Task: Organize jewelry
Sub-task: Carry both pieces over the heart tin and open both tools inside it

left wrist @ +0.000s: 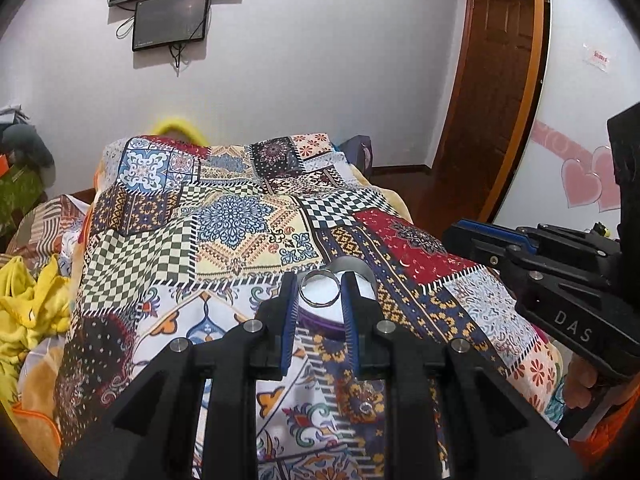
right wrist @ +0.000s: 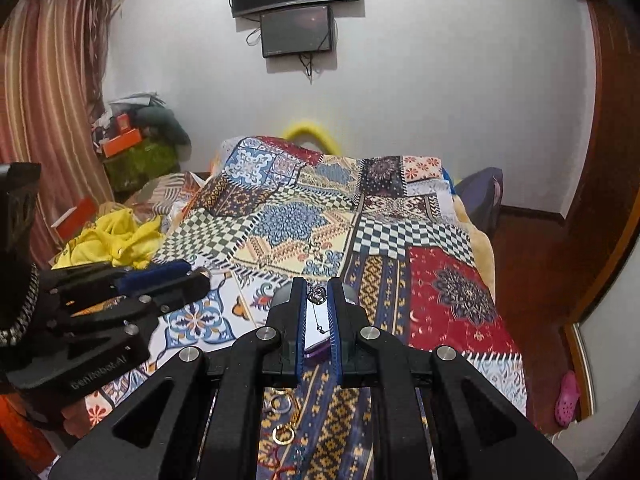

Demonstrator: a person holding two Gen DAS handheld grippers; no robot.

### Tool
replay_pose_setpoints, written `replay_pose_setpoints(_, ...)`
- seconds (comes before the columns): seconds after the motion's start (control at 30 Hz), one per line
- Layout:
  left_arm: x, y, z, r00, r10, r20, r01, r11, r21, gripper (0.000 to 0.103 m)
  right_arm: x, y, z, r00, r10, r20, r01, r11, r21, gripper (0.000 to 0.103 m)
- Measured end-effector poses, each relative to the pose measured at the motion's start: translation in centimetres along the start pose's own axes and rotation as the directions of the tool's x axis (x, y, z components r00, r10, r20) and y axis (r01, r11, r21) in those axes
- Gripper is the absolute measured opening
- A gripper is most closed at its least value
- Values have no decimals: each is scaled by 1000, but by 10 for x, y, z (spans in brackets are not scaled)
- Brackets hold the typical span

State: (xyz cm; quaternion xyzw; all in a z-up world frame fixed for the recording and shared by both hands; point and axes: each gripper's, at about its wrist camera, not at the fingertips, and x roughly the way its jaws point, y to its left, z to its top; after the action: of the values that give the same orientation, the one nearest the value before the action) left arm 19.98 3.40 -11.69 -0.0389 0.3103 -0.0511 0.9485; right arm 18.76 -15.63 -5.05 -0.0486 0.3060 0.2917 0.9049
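In the left wrist view my left gripper [left wrist: 320, 285] is shut on a silver ring [left wrist: 317, 304], held upright between the blue pads above a patchwork bedspread [left wrist: 240, 224]. Just behind and below it sits a purple jewelry box [left wrist: 320, 322] with a white inside and a raised grey lid [left wrist: 354, 266]. In the right wrist view my right gripper [right wrist: 318, 286] is shut on a silver pendant [right wrist: 319, 295], its thin chain [right wrist: 319, 322] hanging between the fingers. The purple box [right wrist: 318, 350] shows under them. Loose rings [right wrist: 280, 404] and a gold ring [right wrist: 283, 436] lie on the cloth below.
The other gripper shows at the side of each view: the right gripper [left wrist: 560, 276] and the left gripper [right wrist: 152, 284]. A small ring [left wrist: 365, 407] lies on the cloth. Yellow clothes [right wrist: 116, 240] are piled left of the bed. A wooden door [left wrist: 492, 92] stands at the right.
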Motion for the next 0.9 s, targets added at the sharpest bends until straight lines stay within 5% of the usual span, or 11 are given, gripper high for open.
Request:
replay_pose_setpoints(0.37, 41, 11, 3, 998, -8, -57, 6, 999, -45, 21, 28, -4, 3, 999, 28, -34, -28, 1000, -3, 9)
replay_pose_setpoints(0.9, 105, 6, -8, 975, -75, -210, 73, 997, -18, 21, 92, -28, -9, 972, 105, -211, -99, 994, 41, 9)
